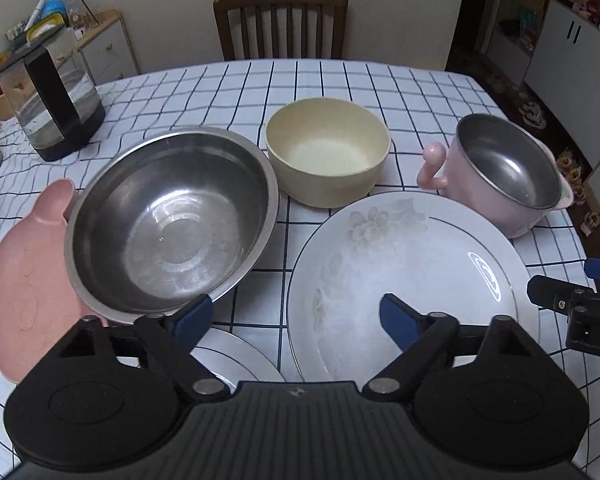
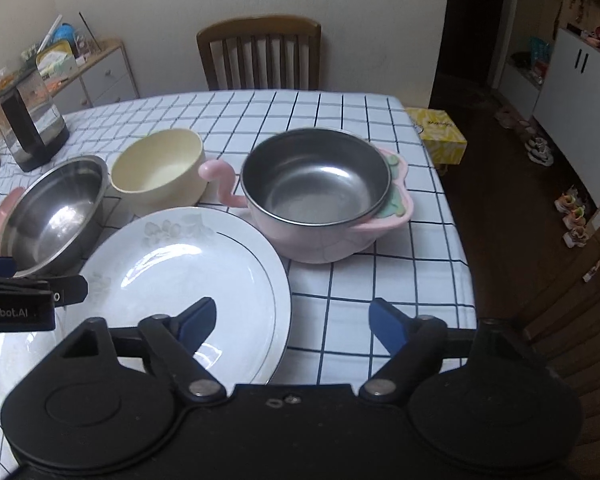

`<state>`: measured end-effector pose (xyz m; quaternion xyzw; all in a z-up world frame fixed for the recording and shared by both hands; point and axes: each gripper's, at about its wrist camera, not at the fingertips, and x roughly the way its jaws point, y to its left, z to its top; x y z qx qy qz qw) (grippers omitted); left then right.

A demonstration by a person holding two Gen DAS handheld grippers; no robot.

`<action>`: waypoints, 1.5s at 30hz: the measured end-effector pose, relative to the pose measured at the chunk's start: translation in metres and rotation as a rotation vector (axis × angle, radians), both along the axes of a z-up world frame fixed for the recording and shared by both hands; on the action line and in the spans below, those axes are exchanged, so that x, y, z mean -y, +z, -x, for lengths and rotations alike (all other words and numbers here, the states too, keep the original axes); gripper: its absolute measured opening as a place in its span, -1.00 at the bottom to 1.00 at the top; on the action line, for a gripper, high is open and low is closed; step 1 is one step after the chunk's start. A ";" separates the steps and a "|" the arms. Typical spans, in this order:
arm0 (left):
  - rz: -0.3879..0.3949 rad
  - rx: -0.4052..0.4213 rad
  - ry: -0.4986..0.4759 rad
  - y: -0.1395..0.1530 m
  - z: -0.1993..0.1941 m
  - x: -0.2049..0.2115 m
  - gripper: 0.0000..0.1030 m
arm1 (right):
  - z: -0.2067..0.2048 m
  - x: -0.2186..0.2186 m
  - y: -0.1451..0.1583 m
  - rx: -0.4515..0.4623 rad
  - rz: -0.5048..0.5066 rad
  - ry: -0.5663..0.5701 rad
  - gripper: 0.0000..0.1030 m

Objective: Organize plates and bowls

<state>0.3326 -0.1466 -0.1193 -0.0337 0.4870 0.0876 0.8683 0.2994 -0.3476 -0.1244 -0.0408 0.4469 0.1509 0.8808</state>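
Here, your table [image 1: 228, 92] carries everything around the big white plate [image 1: 412, 280]: the tilted steel bowl [image 1: 168, 224] just left of it on a pink plate [image 1: 24, 292], cream bowl [image 1: 328, 148] behind, pink-handled pot [image 2: 320, 196] behind-right. You seem to be starting the stacking. Left gripper [image 1: 296, 320] and right gripper [image 2: 292, 320] both spread their fingers wide, holding nothing; next, close on a rim.

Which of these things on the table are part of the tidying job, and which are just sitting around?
Part of the job:
steel bowl
cream bowl
pink handled bowl
floral plate
second white plate
pink plate

Just lying about:
glass kettle
yellow tissue box
wooden chair
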 end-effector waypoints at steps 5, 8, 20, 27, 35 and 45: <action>0.017 -0.043 0.001 -0.012 -0.012 -0.001 0.35 | -0.019 0.000 -0.013 -0.041 -0.004 0.035 0.42; 0.030 -0.058 0.007 -0.017 -0.017 -0.002 0.24 | -0.029 0.001 -0.019 -0.066 -0.016 0.035 0.30; 0.139 -0.126 0.057 -0.030 -0.027 -0.018 -0.38 | -0.041 0.005 -0.038 -0.199 -0.128 0.061 -0.59; 0.167 -0.136 0.063 -0.033 -0.024 -0.022 -0.60 | -0.039 0.008 -0.040 -0.219 -0.147 0.058 -0.75; 0.178 -0.118 0.070 -0.030 -0.018 -0.025 -0.75 | -0.039 0.013 -0.041 -0.240 -0.177 0.026 -0.79; 0.205 -0.104 0.029 -0.026 0.009 -0.017 -0.80 | -0.015 0.027 -0.035 -0.248 -0.186 0.007 -0.82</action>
